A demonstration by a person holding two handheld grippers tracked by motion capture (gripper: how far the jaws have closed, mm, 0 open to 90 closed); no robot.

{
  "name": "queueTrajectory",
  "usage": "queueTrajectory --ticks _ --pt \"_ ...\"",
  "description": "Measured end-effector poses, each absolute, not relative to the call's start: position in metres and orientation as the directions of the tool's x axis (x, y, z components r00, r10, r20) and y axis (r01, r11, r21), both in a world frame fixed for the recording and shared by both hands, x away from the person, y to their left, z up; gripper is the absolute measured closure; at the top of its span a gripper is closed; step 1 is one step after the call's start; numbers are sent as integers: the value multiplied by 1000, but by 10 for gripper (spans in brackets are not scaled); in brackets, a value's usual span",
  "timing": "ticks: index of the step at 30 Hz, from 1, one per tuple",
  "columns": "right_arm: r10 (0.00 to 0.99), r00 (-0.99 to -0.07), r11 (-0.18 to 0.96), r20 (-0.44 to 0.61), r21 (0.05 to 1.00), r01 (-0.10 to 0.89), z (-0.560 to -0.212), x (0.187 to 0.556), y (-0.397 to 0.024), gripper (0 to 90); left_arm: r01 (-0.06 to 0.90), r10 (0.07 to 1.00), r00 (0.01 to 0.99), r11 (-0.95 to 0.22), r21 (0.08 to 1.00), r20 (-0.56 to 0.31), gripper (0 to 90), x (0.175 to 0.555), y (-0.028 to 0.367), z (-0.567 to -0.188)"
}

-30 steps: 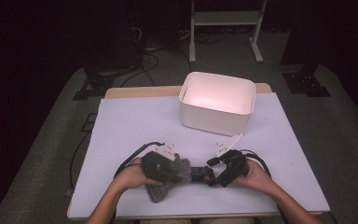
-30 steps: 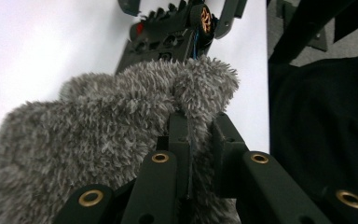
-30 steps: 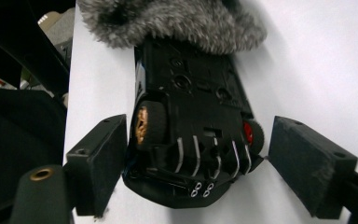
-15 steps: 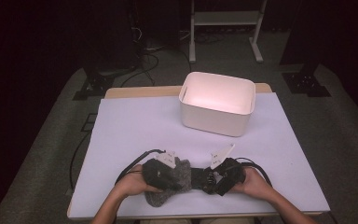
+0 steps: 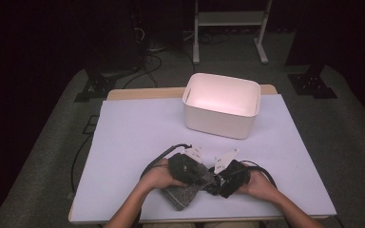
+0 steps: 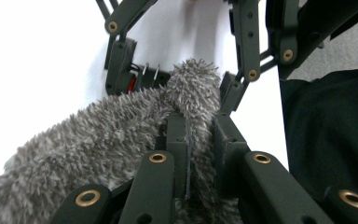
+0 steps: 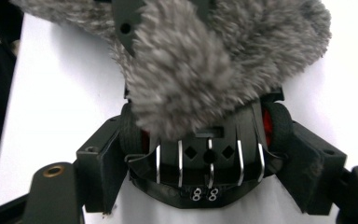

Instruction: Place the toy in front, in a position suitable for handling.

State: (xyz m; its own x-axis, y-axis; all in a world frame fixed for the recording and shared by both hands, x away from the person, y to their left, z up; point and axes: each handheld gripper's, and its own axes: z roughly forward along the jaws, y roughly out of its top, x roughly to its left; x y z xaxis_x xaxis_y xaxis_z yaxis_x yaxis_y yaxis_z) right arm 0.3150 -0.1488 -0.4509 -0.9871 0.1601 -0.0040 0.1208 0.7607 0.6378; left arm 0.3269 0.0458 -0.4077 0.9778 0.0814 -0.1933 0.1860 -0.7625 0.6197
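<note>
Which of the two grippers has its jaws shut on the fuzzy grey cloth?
The left gripper: its jaws pinch the grey cloth, while the right gripper stands open around it.

A table (image 5: 123,142) with a pale lilac top and a wooden edge at the far side stands on grey carpet (image 5: 43,156). Beyond it the room is dark: black stands (image 5: 95,85), cables (image 5: 147,52) on the floor, and a white metal frame (image 5: 230,21).
</note>
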Motion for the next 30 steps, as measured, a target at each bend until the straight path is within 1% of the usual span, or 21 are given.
queueTrajectory --ticks 4,7,12,15,18,22,25,30 --pt "153 -988 760 -6 640 114 -451 315 -149 235 192 98 978 -772 606 -185 798 324 53 -405" --pt "151 -988 758 -15 643 106 -451 314 -150 235 194 113 979 -781 594 -172 801 323 69 -404" --pt "151 -989 756 -13 646 107 -450 315 -150 234 230 158 972 -774 590 -171 801 323 90 -404" --pt "148 -989 763 -27 639 97 -450 314 -149 235 221 137 974 -770 599 -183 804 322 84 -405" --pt "148 -989 762 -23 639 100 -451 314 -149 235 196 99 977 -771 606 -191 803 320 67 -405" --pt "148 -989 764 -27 638 97 -451 314 -149 235 147 43 982 -774 616 -181 803 319 42 -407" --pt "147 -989 763 -28 640 95 -451 314 -149 235 140 37 984 -777 614 -177 803 319 38 -407" --pt "143 -989 757 -29 647 90 -452 314 -150 235 155 80 985 -790 593 -150 801 318 57 -404"
